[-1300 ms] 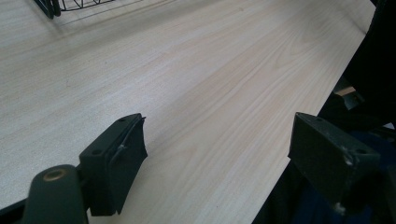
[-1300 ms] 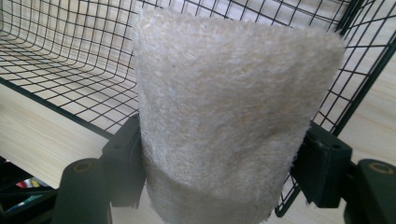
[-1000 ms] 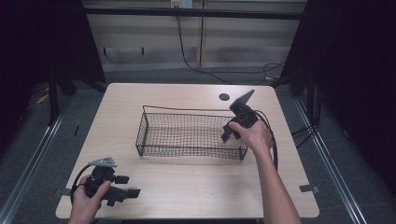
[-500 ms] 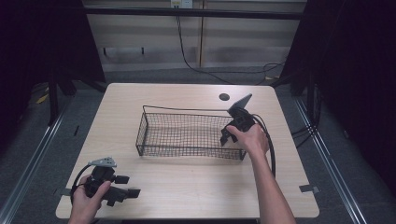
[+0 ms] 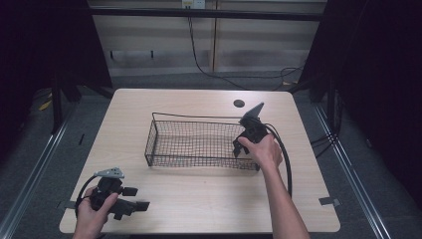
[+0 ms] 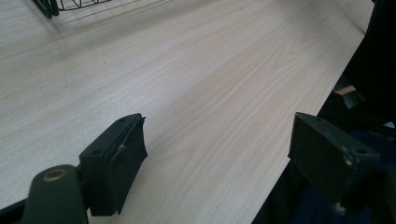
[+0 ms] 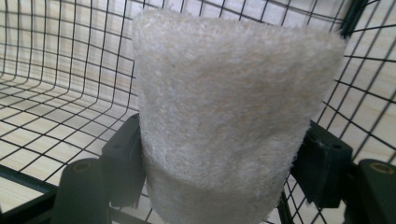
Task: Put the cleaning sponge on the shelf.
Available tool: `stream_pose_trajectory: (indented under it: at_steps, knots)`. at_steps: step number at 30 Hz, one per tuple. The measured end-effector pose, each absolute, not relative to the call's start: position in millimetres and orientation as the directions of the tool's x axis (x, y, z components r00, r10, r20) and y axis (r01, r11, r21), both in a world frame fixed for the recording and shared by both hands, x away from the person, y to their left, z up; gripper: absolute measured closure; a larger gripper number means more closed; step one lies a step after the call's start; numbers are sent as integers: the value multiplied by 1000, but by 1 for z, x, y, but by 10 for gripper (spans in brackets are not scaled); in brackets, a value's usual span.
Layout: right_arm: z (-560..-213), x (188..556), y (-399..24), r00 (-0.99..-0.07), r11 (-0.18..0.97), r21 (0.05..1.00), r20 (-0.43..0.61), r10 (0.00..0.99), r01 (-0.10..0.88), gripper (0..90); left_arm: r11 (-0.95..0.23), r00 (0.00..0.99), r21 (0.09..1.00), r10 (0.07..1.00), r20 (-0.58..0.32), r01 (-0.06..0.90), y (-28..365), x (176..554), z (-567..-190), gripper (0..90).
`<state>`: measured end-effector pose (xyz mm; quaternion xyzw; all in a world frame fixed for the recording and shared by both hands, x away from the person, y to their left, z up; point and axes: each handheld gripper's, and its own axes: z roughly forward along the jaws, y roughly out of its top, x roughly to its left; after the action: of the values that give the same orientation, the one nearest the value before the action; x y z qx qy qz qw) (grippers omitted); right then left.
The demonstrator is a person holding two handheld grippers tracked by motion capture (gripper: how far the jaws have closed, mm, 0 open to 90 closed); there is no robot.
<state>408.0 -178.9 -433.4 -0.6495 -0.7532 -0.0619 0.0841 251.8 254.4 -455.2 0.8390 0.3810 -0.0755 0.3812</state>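
Since a second ago the right gripper (image 5: 244, 141) has dipped a little lower at the right end of the wire basket (image 5: 160, 144), the hand settling closer to the rim, while the left gripper (image 5: 133, 199) has not shifted from the near left corner of the wooden table (image 5: 209, 199). In the right gripper view the jaws are pinching a cream fuzzy pad (image 7: 219, 116), probably a sponge or folded cloth, which stands upright between them and rises well above them, with the basket's mesh floor and walls all around it; so the pad is inside the basket, at its right end, though I cannot tell whether its lower edge touches the mesh. The left gripper view shows that tool's jaws spread wide over bare table with nothing between them, the near corner of the basket just visible at the top edge. The step in hand looks like placing the pad into the basket, and it seems nearly done. The next move would call for lowering the pad until it rests on the mesh, then opening the jaws and lifting straight up so that neither they nor the cable (image 5: 286, 164) snag the wire wall beside them. The soft pad may cling to a jaw pad on release.
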Motion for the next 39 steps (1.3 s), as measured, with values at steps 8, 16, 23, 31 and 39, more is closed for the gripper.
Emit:
stream_pose_trajectory:
  at_steps: [8,16,23,31,39]
  knots:
    - [-438,408,-175,-137,143,-21,187,973,989,283,-418,698,582,583,-417,697,254,252,-455,183]
    - [-439,408,-172,-130,137,-29,162,978,990,275,-420,698,582,581,-417,697,254,252,-455,183]
    - [-441,409,-168,-121,128,-48,140,983,991,270,-420,698,581,582,-418,698,255,252,-455,184]
    - [-442,409,-167,-117,126,-55,136,984,991,281,-418,698,583,583,-417,697,254,252,-455,183]
    - [-438,408,-168,-125,133,-48,130,984,990,231,-423,700,581,579,-418,696,255,252,-455,184]
